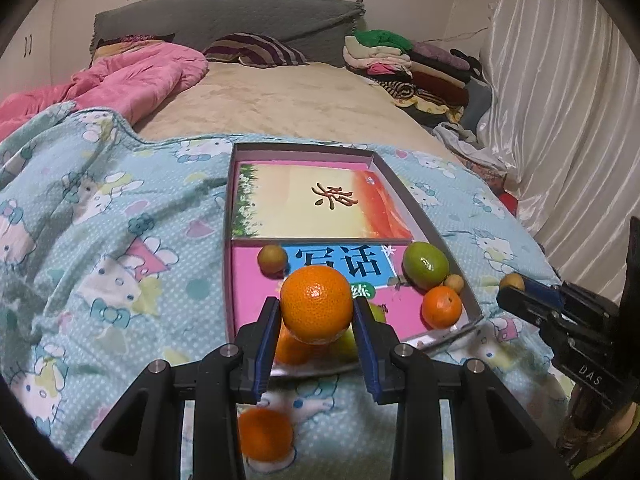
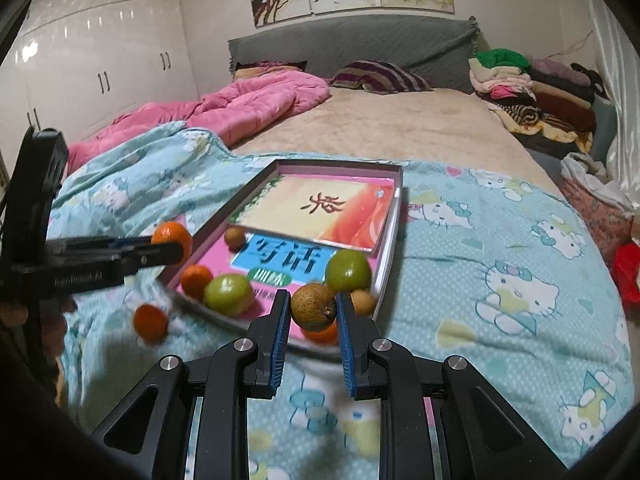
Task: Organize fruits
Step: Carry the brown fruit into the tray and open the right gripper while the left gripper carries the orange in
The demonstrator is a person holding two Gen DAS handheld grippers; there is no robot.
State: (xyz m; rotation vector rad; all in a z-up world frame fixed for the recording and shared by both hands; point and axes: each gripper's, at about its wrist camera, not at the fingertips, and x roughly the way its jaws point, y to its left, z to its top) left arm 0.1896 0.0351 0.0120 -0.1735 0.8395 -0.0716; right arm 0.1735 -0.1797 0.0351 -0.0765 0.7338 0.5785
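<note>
With the left gripper (image 1: pixel 316 312) jaws clamped on the orange (image 1: pixel 316 304) and the right gripper (image 2: pixel 313 308) jaws on the brown fruit (image 2: pixel 313 307), both low in their frames over the box (image 1: pixel 424 208), keep squeezing gently and carry slowly.

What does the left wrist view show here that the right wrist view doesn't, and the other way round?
Only the left wrist view looks along the left gripper shut on a large orange. Only the right wrist view shows the white wardrobe and looks along the right gripper shut on a small brown fruit. Both show the shallow box on the patterned blanket, with green fruits, small oranges and books inside.
</note>
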